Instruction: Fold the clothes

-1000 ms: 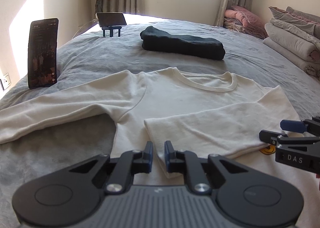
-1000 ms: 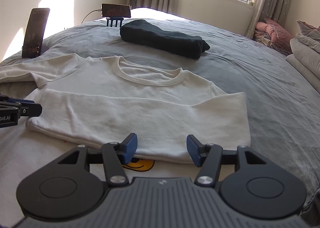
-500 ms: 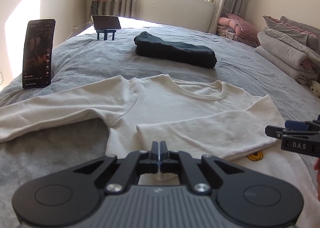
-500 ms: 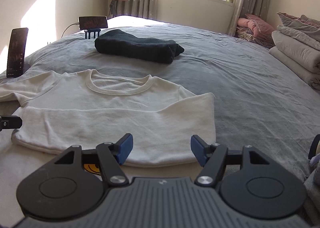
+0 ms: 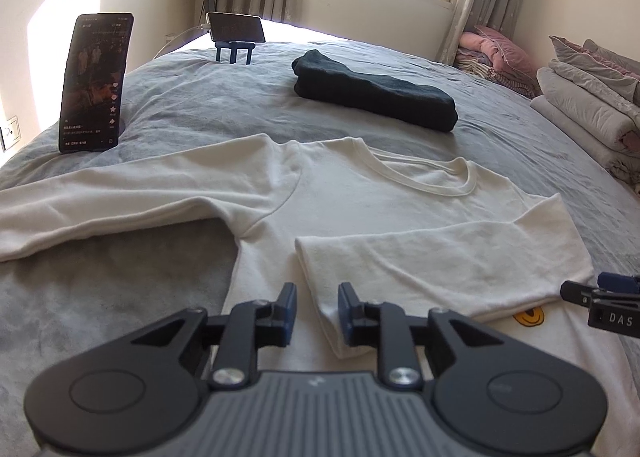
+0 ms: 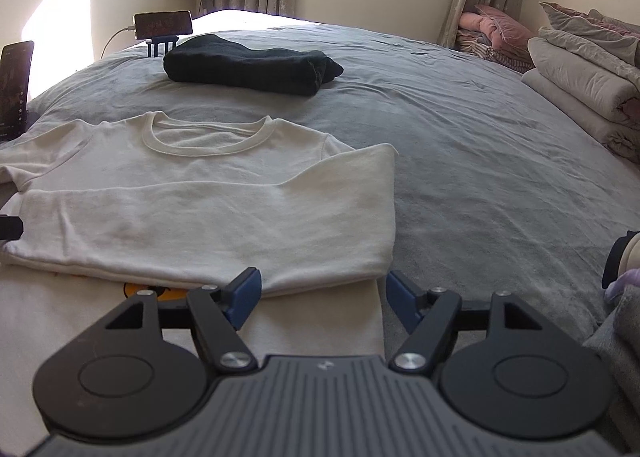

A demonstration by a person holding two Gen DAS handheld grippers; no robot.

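While the cream long-sleeved shirt (image 5: pixel 340 197) is spread flat on the grey bed (image 5: pixel 200 105), one sleeve is seen folded across its chest, with the cuff end lying just in front of the left gripper (image 5: pixel 317 315). The fingers (image 5: pixel 289 313) of that gripper are parted narrowly and nothing is held between them; the cuff corner is flanked but not pinched. The right gripper (image 6: pixel 322 297) is held low over the shirt's lower right edge, its fingers (image 6: pixel 244 293) spread wide and empty. The other sleeve is left stretched out to the left. A folded dark garment (image 6: pixel 252 65) is laid farther up the bed, well apart from the shirt.
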